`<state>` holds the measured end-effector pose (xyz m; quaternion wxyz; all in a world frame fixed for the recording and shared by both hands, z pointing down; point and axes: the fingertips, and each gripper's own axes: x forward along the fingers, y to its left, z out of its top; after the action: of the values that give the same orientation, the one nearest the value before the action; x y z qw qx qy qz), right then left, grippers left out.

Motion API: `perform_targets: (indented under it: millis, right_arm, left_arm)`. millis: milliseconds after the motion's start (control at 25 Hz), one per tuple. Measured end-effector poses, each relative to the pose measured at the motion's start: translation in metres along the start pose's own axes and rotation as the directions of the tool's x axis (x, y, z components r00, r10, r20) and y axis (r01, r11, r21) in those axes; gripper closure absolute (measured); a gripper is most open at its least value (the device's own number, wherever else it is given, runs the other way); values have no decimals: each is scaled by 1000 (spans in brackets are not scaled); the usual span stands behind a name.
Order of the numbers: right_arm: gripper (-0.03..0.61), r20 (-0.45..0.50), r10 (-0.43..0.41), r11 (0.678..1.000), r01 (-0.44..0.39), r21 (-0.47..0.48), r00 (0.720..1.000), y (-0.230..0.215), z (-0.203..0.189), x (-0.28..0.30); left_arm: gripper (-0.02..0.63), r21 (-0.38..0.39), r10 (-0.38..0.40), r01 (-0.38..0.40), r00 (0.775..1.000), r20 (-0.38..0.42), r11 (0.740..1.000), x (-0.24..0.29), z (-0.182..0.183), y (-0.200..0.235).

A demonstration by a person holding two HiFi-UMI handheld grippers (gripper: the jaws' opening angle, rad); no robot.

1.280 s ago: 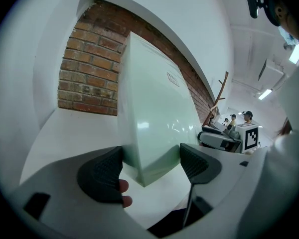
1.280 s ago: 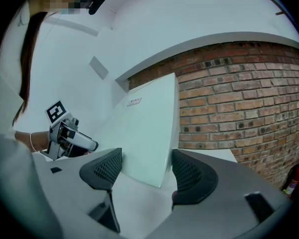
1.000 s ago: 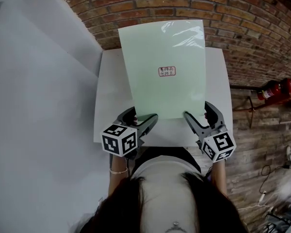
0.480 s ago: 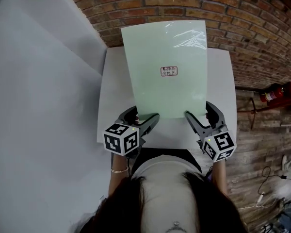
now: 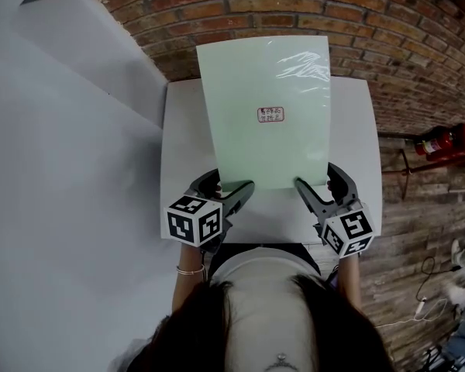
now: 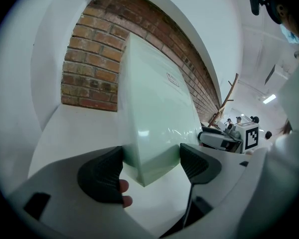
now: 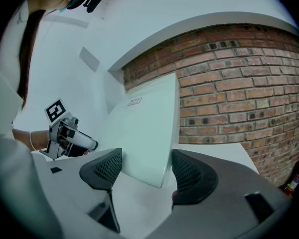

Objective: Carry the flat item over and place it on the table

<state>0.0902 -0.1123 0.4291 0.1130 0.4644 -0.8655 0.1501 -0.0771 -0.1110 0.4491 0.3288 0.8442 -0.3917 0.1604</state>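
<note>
Head view: pale green flat item [image 5: 267, 115] sat at frame centre over the white desk [image 5: 184, 153], w/ its far edge overlapping the brick wall [image 5: 387, 22] at top. Left claw [image 5: 226, 186] & right claw [image 5: 319, 183] each held a near corner, lower centre. Left gripper view: jaws pinched the item's corner at bottom centre, just above the desk. Right gripper view: jaws pinched the other corner, item tilted up toward the bricks.

Sheet [image 5: 265, 153] over table [image 5: 186, 146], wall [image 5: 403, 45] behind

Bare workroom with brick wall [image 5: 418, 45], white table [image 5: 184, 130] and red fire extinguisher [image 5: 449, 139]
</note>
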Motion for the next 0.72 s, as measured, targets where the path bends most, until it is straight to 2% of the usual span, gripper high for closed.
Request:
perform_targets:
  millis: [720]
  right_arm:
    - [239,-56,-11,999,14,47,998,-15,-10,49]
  left_arm:
    - [245,-59,-14,11,998,-58,998,31,3,45]
